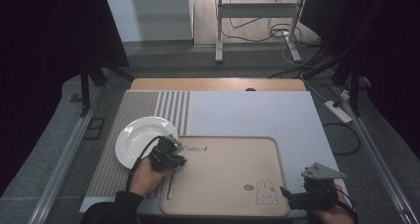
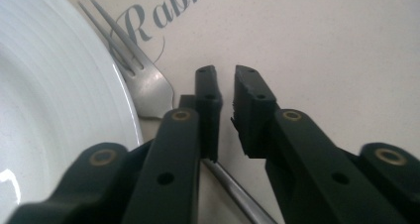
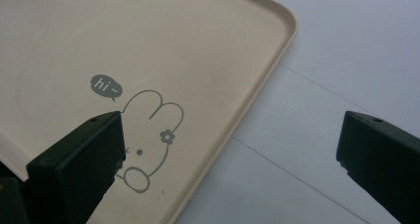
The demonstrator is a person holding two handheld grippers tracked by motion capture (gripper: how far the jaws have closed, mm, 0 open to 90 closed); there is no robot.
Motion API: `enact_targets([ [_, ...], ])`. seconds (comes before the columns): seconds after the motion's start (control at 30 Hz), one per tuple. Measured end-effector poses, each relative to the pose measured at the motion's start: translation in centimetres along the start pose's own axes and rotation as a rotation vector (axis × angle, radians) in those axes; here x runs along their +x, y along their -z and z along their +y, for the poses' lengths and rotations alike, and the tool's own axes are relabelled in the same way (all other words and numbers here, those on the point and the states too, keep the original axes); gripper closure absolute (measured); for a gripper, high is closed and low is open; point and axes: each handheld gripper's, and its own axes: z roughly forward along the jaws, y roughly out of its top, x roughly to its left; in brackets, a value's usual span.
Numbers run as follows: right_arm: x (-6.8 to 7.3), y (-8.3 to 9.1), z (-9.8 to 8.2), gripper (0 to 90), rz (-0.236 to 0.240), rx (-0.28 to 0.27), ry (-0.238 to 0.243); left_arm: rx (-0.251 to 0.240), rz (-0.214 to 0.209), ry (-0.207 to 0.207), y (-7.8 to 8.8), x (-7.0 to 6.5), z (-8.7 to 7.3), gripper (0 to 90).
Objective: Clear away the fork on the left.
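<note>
A metal fork lies along the left side of the beige tray, its tines by the printed "Rabbit" lettering and beside a white plate. My left gripper hangs low over the fork's handle with a narrow gap between its pads. The handle runs beneath the jaws, untouched by the pads. In the high view the left gripper sits at the tray's left edge, next to the plate. My right gripper stands wide open and holds nothing, over the tray's front right corner.
The tray and plate rest on a white mat with a striped, textured left part. A rabbit drawing marks the tray's front right corner. The right gripper is near the table's front edge. Cables and a stand's legs are on the floor behind.
</note>
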Motion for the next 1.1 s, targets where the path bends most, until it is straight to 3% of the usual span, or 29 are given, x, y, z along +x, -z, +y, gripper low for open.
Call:
enact_targets([
  [0.33, 0.0, 0.0, 0.0, 0.0, 0.001, 0.002, 0.002, -0.034, 0.01, -0.012, 0.5, -0.3, 0.0, 64.1],
  [0.5, 0.0, 0.0, 0.0, 0.0, 0.0, 0.002, 0.001, -0.066, 0.007, -0.045, 0.8, -0.5, 0.0, 55.9],
  [0.63, 0.0, 0.0, 0.0, 0.0, 0.0, 0.001, 0.002, -0.074, -0.004, -0.038, 0.9, -0.5, 0.0, 50.9],
  [0.83, 0.0, 0.0, 0.0, 0.0, 0.0, 0.001, 0.002, -0.126, -0.043, -0.055, 1.2, 0.0, -0.3, 36.2],
  [1.1, 0.0, 0.0, 0.0, 0.0, 0.0, 0.002, 0.002, -0.162, -0.018, -0.067, 1.9, 0.0, -0.5, 17.2],
])
